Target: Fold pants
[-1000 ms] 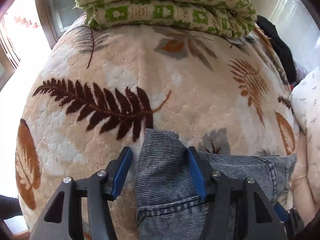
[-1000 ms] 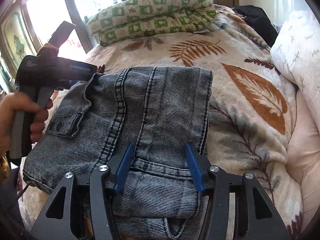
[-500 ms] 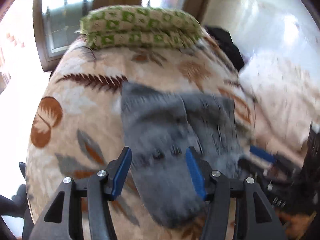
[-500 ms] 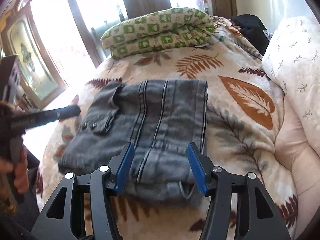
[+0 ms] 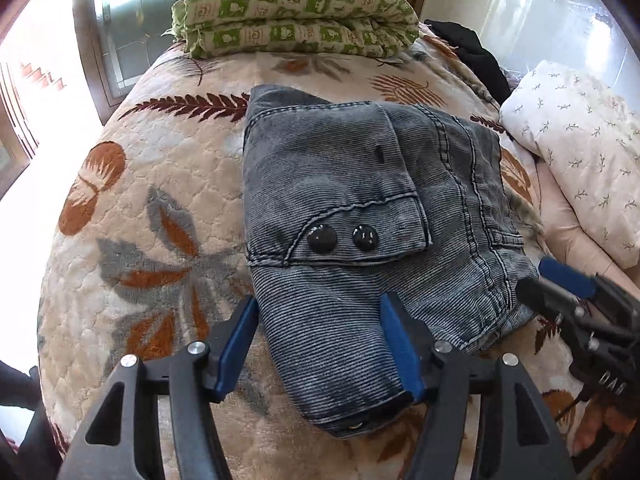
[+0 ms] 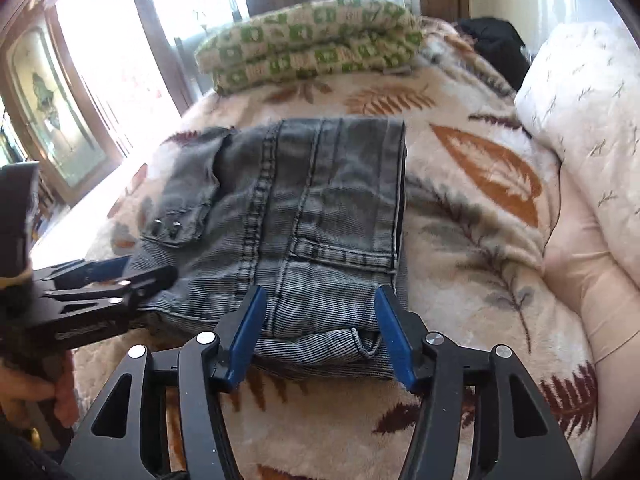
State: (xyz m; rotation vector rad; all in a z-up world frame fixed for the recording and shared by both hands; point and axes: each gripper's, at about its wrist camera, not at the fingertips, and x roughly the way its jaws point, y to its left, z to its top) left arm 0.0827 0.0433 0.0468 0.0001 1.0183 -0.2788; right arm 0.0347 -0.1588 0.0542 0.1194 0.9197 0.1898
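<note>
Pants: folded grey denim jeans (image 5: 360,208) lying on the leaf-print blanket (image 5: 152,184) of the bed, a buttoned pocket flap (image 5: 340,236) on top.
Left gripper (image 5: 316,344): jaws opening, released, hem end between them but untouched.
Right gripper (image 6: 320,328): jaws apart, grasping nothing, at the bundle's 6 o'clock edge.
Risk: the thick fold may spring open; a jaw snagging the hem on withdrawal would drag it askew.
Beyond: green checked quilt (image 5: 296,16) at 12 o'clock, pillow (image 5: 576,168) at 3.
Writing: lettering on gripper bodies, too blurred to read.
</note>
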